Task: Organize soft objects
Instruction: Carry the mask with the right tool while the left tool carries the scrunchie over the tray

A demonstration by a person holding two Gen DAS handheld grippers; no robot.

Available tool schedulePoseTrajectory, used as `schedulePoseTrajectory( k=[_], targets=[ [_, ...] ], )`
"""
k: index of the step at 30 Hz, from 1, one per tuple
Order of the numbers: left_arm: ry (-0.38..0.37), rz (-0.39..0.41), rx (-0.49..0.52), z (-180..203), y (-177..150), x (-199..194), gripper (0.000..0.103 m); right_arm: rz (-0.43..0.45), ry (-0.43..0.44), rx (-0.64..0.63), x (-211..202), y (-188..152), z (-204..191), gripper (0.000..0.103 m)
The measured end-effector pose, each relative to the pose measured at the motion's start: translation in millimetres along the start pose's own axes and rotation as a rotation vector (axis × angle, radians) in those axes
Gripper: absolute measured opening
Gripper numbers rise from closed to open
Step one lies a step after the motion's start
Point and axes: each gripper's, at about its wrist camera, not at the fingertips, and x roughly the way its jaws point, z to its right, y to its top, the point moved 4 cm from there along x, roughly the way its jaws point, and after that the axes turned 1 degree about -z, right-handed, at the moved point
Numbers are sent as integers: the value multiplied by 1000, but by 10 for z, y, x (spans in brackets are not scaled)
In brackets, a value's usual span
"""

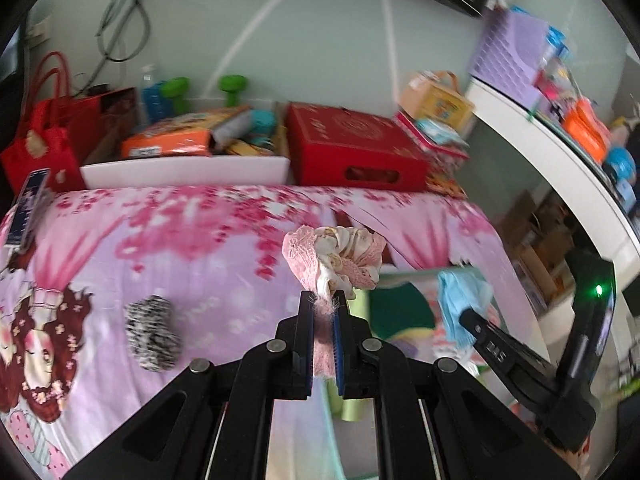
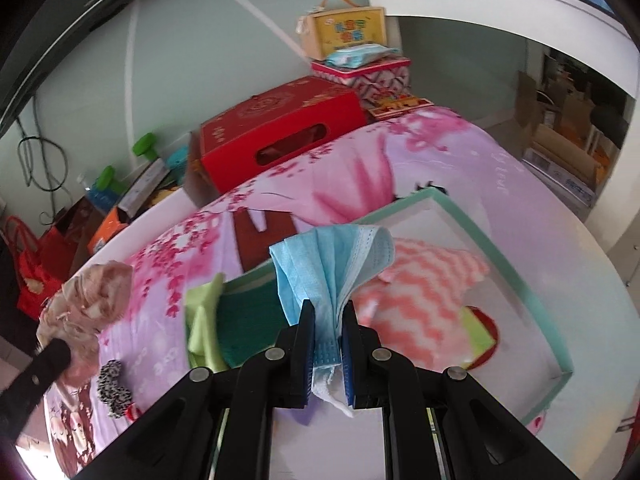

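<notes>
The left claw (image 1: 324, 300) is clenched on a pink lace scrunchie (image 1: 334, 258) above the bed (image 1: 160, 240). The right claw (image 2: 328, 312) grips a blue mask (image 2: 332, 260) over the tray (image 2: 472, 216). A speckled scrunchie (image 1: 151, 338) lies on the bedsheet; beyond stands a red box (image 1: 352, 148).

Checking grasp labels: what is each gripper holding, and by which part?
Left gripper: shut on the pink lace scrunchie, pinched at its lower edge. Right gripper: shut on the blue face mask, bunched at its lower end, the rest fanning above the jaws.
</notes>
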Motion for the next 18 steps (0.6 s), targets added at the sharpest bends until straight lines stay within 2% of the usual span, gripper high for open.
schedulePoseTrajectory(
  k=[7,14,18],
  targets=[
    [-73,-79,91,435,-193,202,8,0,-22,29,-28,23,182,13],
    [-85,-150,147,649,-374,411,8,-9,-38,40,-35,30,277,13],
    [-96,-207,144,684,-475,538,8,-22,-27,36,-23,14,275,16]
  ],
)
